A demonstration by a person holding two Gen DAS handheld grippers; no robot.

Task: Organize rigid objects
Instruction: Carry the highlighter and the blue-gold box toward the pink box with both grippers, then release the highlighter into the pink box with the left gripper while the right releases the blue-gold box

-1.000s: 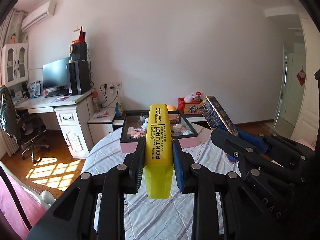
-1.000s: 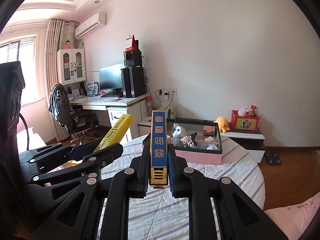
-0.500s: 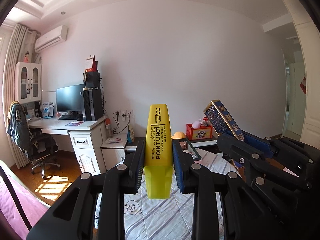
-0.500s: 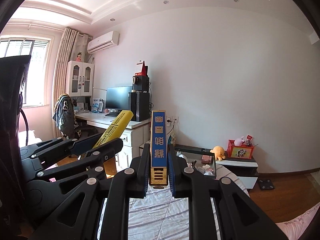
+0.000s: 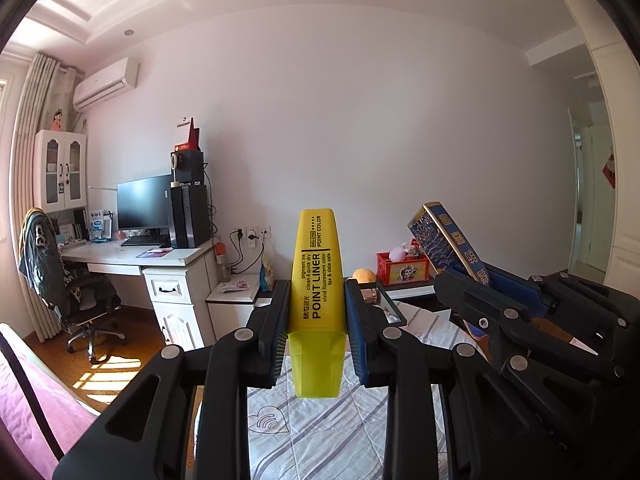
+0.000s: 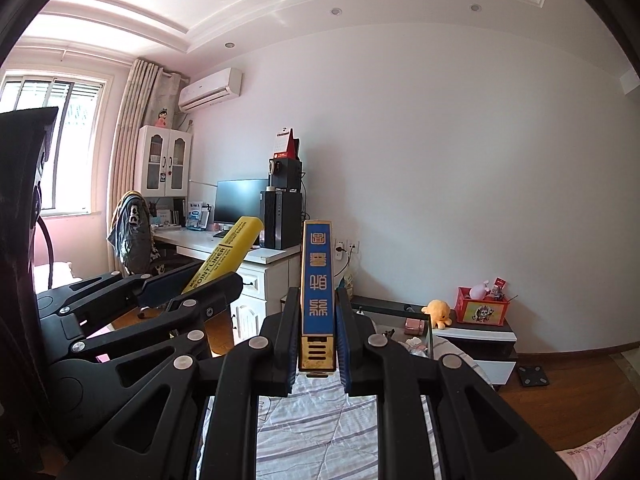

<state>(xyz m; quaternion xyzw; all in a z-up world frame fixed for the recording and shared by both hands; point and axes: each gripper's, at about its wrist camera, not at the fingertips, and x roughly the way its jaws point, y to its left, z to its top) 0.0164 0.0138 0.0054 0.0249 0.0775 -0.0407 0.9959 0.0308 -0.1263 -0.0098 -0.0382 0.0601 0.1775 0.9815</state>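
Observation:
My left gripper (image 5: 317,300) is shut on a yellow highlighter (image 5: 317,268) printed "POINT LINER", held upright above the table. My right gripper (image 6: 317,312) is shut on a narrow blue and gold box (image 6: 317,280), also upright. The blue box (image 5: 448,240) shows tilted at the right of the left wrist view. The highlighter (image 6: 224,260) shows tilted at the left of the right wrist view. The black-rimmed pink tray (image 6: 394,308) with small items sits on the table beyond both grippers, mostly hidden behind the fingers.
A round table with a striped cloth (image 5: 320,432) lies below. A white desk (image 5: 132,256) with monitor and office chair (image 5: 80,300) stands at left. A red box (image 6: 482,312) and an orange plush (image 6: 436,312) sit on a low cabinet by the wall.
Both grippers have tilted and risen upward, so the table and tray have dropped low in view and more ceiling shows. Each still holds its object.

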